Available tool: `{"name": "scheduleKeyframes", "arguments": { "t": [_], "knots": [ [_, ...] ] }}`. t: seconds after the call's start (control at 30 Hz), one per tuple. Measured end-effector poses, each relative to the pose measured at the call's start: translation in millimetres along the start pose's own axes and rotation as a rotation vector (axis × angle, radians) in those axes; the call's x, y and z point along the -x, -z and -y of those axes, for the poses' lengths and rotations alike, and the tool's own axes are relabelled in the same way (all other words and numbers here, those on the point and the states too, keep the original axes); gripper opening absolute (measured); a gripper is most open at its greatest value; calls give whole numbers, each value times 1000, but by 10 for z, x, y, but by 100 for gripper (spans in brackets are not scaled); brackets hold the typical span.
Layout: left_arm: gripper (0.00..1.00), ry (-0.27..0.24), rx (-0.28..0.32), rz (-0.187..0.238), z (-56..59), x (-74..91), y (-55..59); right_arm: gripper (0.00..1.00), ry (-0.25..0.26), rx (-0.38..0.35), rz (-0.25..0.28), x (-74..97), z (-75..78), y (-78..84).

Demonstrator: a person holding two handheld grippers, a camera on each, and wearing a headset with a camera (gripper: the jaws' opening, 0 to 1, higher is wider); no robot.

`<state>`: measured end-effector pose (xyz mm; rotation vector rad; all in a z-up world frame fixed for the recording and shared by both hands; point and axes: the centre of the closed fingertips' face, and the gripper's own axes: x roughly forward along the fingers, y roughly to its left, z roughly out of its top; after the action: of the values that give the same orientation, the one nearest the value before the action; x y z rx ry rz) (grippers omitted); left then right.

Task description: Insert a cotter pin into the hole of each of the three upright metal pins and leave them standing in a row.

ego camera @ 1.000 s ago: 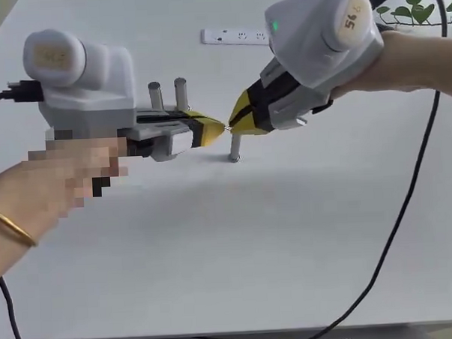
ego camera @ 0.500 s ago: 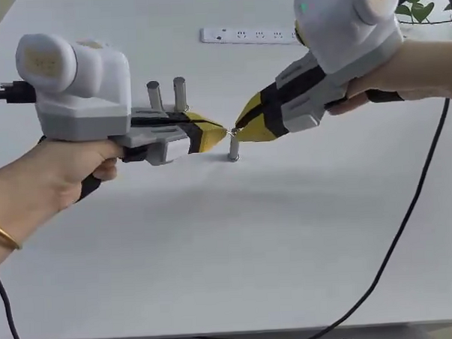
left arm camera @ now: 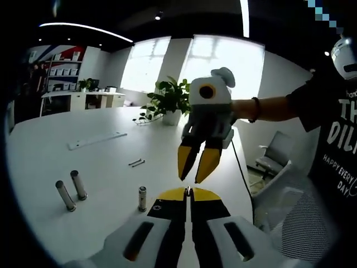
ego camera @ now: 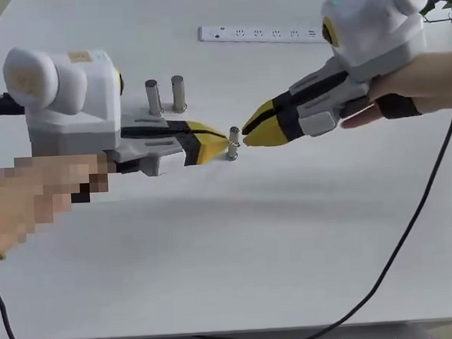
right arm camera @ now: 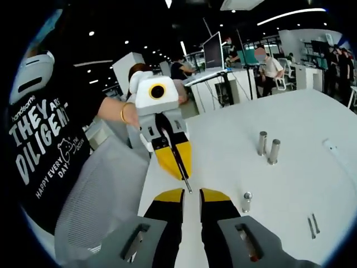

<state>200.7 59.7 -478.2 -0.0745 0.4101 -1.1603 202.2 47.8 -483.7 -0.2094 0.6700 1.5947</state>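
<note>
Left gripper [ego camera: 226, 145] has its jaws pinched on a cotter pin [right arm camera: 186, 184], clearest in the right gripper view. Right gripper [ego camera: 245, 132], slightly parted and empty, faces it beside a metal pin [ego camera: 233, 151].

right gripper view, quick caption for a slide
Left gripper holds a cotter pin toward the open right gripper, beside an upright metal pin.

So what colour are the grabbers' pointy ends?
Yellow on both the left gripper and right gripper; best seen in the head view.
</note>
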Motion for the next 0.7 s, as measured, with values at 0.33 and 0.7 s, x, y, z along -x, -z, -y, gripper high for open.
{"name": "scheduleKeyframes", "arguments": {
  "t": [0.33,0.7],
  "knots": [
    [0,66,-7,34,135,-17,-52,5,-70,-38,11,-44,-140,48],
    [0,119,3,63,236,-34,-99,4,-128,-56,20,-40,-250,53]
  ]
}}
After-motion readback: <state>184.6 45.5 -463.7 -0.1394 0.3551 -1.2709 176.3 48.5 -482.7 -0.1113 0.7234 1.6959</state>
